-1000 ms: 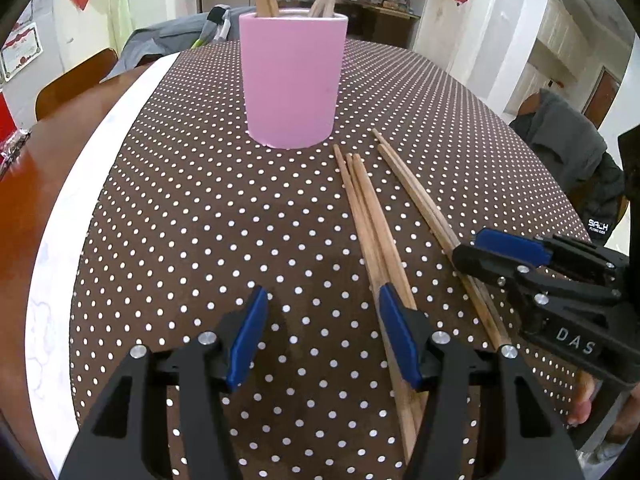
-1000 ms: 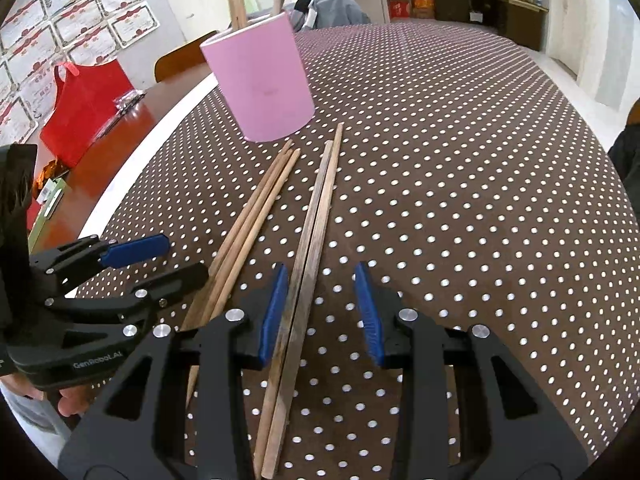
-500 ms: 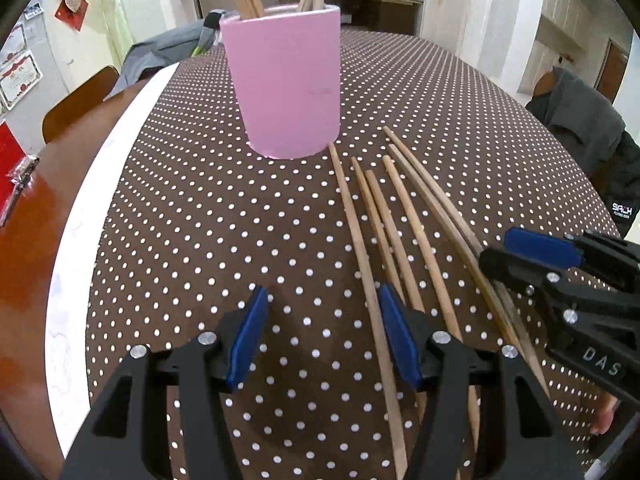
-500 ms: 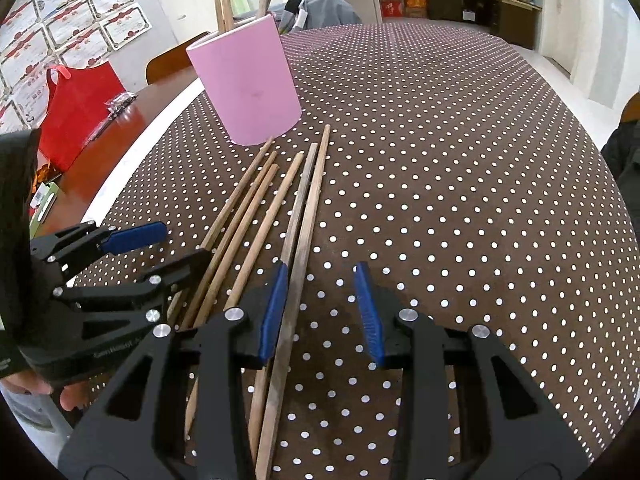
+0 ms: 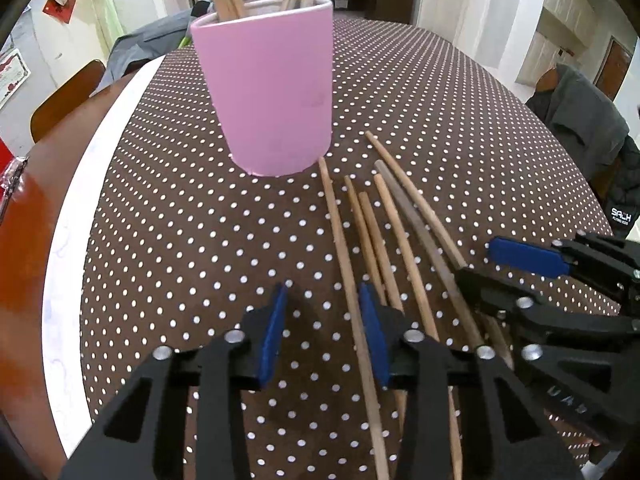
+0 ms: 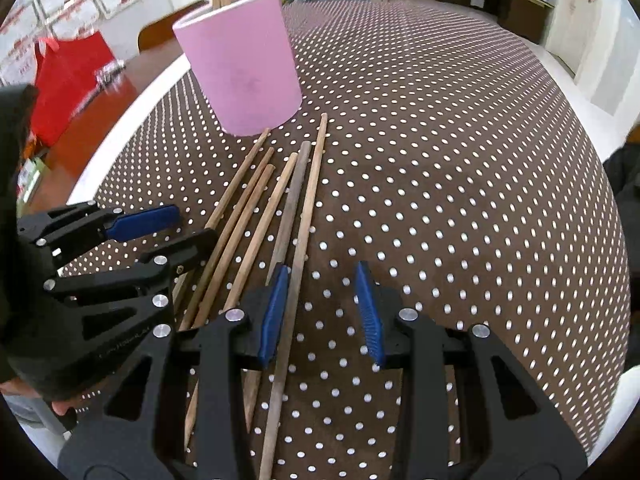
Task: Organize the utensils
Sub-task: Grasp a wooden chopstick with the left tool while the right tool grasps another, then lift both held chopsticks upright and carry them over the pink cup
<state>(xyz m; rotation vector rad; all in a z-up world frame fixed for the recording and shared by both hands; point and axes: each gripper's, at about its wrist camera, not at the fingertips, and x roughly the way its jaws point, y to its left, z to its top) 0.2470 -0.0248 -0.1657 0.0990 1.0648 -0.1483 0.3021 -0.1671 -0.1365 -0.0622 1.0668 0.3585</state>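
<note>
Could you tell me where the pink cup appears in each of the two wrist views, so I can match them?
Left wrist: the pink cup stands upper centre, beyond the left tongs.
Right wrist: it stands upper left, beyond the right tongs.
Shared landmark: the loose chopsticks fanned out below it.

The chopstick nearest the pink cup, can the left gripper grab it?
Probably yes. That chopstick already runs between the open jaws of the left gripper, flat on the tablecloth, with nothing covering it.

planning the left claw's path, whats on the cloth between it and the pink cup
Only bare dotted tablecloth lies between the left claw and the pink cup, per the left wrist view; the chopsticks lie just right.
</note>
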